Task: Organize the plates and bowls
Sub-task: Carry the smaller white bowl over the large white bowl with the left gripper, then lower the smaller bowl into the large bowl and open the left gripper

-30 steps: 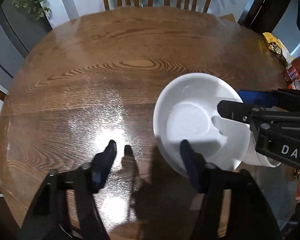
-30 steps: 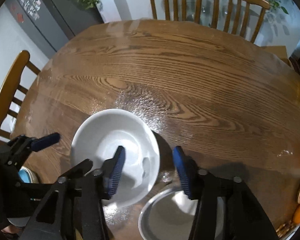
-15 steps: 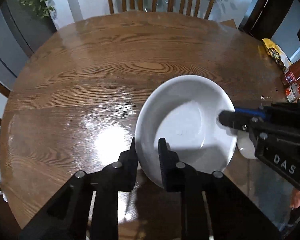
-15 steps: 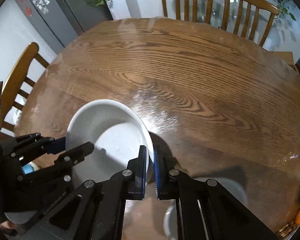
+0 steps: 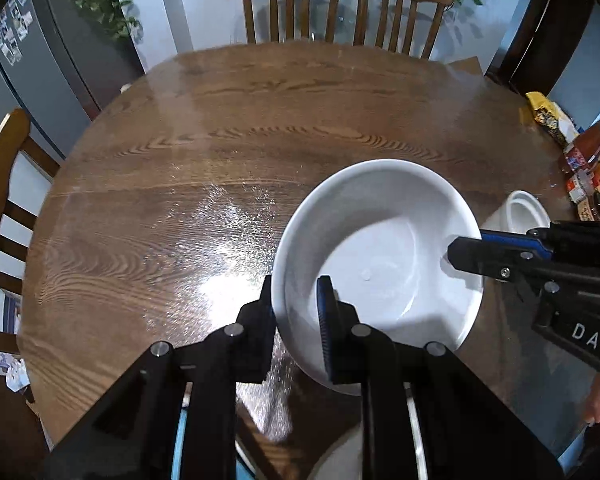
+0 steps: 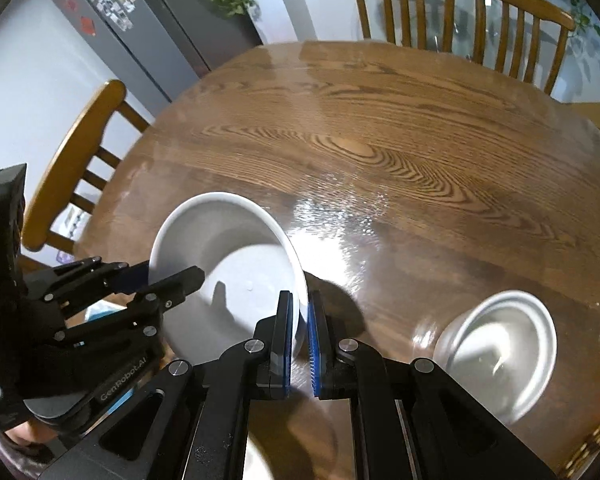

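A wide white bowl (image 5: 380, 248) hangs a little above the round wooden table (image 5: 180, 160), held from both sides. My left gripper (image 5: 296, 296) is shut on the bowl's near-left rim, one finger inside and one outside. My right gripper (image 5: 464, 248) comes in from the right and pinches the opposite rim. In the right wrist view the same bowl (image 6: 228, 264) sits left of centre; my right gripper (image 6: 300, 320) is clamped on its rim, and my left gripper (image 6: 172, 276) grips the far side.
A second, smaller pale bowl (image 6: 496, 344) stands on the table (image 6: 380, 120) to the right, also seen as the small bowl (image 5: 524, 212). Snack packets (image 5: 588, 164) lie at the right edge. Wooden chairs (image 5: 292, 4) ring the table. White crockery shows at the bottom edge.
Both grippers went from open beside the bowl to shut on its opposite rims. The bowl then rose off the table with them, uncovering the small bowl to the right.
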`<state>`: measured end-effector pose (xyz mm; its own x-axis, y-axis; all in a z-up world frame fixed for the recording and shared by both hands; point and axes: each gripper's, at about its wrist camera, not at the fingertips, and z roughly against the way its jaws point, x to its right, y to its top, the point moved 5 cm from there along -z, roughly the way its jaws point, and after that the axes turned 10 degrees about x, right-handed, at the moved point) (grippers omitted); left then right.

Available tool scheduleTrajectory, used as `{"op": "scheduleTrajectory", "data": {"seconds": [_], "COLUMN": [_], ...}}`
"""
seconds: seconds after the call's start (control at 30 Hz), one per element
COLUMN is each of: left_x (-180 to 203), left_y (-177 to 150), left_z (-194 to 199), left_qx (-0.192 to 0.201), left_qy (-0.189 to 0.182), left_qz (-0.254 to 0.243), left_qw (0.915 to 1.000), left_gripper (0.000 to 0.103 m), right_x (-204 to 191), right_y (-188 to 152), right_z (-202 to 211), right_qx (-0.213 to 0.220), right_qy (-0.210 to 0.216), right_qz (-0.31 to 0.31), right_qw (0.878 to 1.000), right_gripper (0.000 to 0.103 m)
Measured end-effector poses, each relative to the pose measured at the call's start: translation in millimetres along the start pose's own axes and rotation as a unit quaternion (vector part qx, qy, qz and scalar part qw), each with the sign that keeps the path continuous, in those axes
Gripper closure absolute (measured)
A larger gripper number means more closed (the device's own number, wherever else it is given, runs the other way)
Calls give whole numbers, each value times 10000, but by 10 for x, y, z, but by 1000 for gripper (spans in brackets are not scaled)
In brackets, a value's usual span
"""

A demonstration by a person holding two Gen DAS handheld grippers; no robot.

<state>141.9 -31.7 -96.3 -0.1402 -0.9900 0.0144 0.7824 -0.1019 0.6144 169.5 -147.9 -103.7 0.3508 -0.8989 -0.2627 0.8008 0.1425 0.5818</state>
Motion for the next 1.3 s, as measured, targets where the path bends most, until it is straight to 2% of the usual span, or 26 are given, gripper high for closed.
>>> {"op": "scheduleTrajectory", "data": {"seconds": [0.2,0.47,0.63,0.83,1.3], "left_x": [105,281,346,384,362], "left_y": [-82,-409,-624,-822,-1016], "left_z": [358,587,650,632,482], "left_qx": [330,388,319,176,-35], "left_qy": [-81,-173,-193,-207,-109], "left_qz": [-132,-279,-379,-387,-356], "left_qw": [9993,9987,9986,9989,9993], "left_gripper": [86,86,86,86,86], "right_x": [-127,-244,-294,-312,-303], "right_y": [-189,-616,-945,-1187,-1430], "right_z": [406,695,718,694,588], "right_qx": [291,365,196,108,9], "right_qy": [90,83,88,80,87], "right_qz": [-45,-269,-395,-578,-799], "right_qw": [9995,9989,9990,9982,9968], "right_gripper": [94,94,94,94,94]}}
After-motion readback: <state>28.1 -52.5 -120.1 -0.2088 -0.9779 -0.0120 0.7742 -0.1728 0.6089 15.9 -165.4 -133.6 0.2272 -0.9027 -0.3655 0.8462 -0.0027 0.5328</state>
